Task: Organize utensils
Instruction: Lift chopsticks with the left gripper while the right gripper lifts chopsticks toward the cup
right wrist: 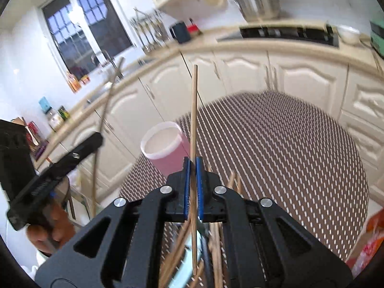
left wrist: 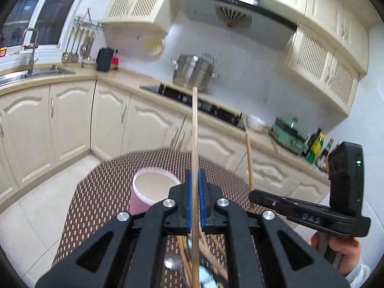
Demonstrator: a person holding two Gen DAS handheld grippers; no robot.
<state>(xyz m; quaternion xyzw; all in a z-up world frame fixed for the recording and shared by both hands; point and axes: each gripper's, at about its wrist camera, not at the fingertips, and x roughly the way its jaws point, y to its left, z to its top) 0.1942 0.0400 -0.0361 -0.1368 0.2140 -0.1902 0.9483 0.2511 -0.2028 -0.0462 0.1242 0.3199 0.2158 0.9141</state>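
Note:
My left gripper [left wrist: 195, 180] is shut on a wooden chopstick [left wrist: 195, 129] that stands nearly upright between its blue pads. My right gripper [right wrist: 193, 168] is shut on another wooden chopstick [right wrist: 194, 110], also upright. In the left wrist view the right gripper [left wrist: 252, 195] appears at the right, its chopstick [left wrist: 249, 158] rising above it. The left gripper [right wrist: 97, 139] shows blurred at the left of the right wrist view. A pink cup [left wrist: 151, 192] [right wrist: 165, 148] with a white rim stands on the brown patterned table [right wrist: 276, 148], just left of both grippers. More chopsticks [right wrist: 216, 247] and a spoon [left wrist: 173, 262] lie below the jaws.
Cream kitchen cabinets [left wrist: 72, 120] and a countertop run behind the table, with a sink [left wrist: 28, 74], a black stove [left wrist: 196, 102] and a steel pot [left wrist: 194, 72]. An orange packet [right wrist: 369, 240] lies at the table's right edge. A hand [left wrist: 340, 249] holds the right gripper.

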